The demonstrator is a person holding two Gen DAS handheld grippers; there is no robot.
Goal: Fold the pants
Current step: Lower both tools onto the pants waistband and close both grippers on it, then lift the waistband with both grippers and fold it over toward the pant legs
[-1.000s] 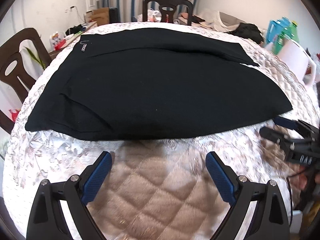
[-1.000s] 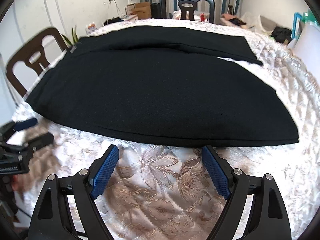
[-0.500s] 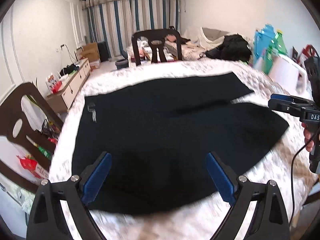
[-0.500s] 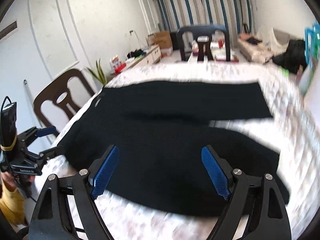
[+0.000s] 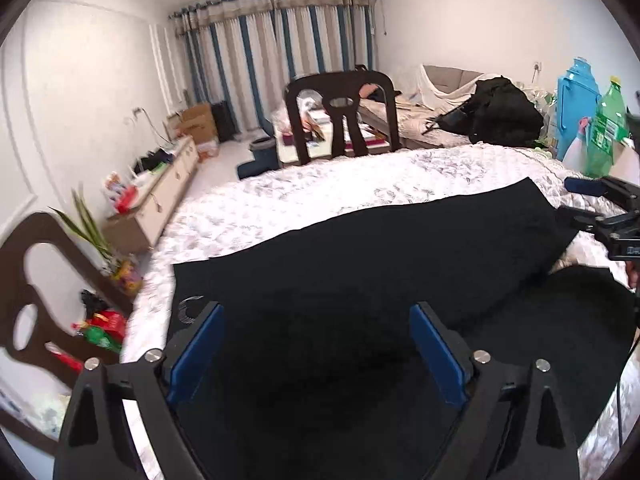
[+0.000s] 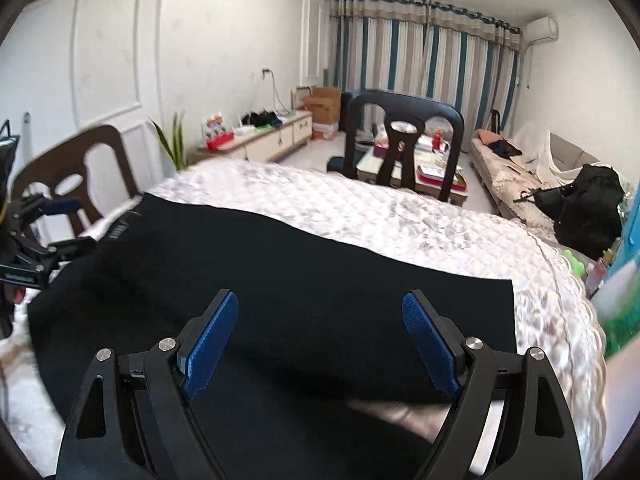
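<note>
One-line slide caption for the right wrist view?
Open right gripper above black pants spread on the quilted table; left gripper open alongside.

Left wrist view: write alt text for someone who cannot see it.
Black pants lie spread on a quilted floral table cover, with the open left gripper above them. The right gripper, also open, reaches in from the right edge; a dark chair and striped curtains stand beyond.

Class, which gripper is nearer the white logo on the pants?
Left. The left gripper hangs above the pants right beside the logo; the right gripper is over the opposite, leg end.
</note>
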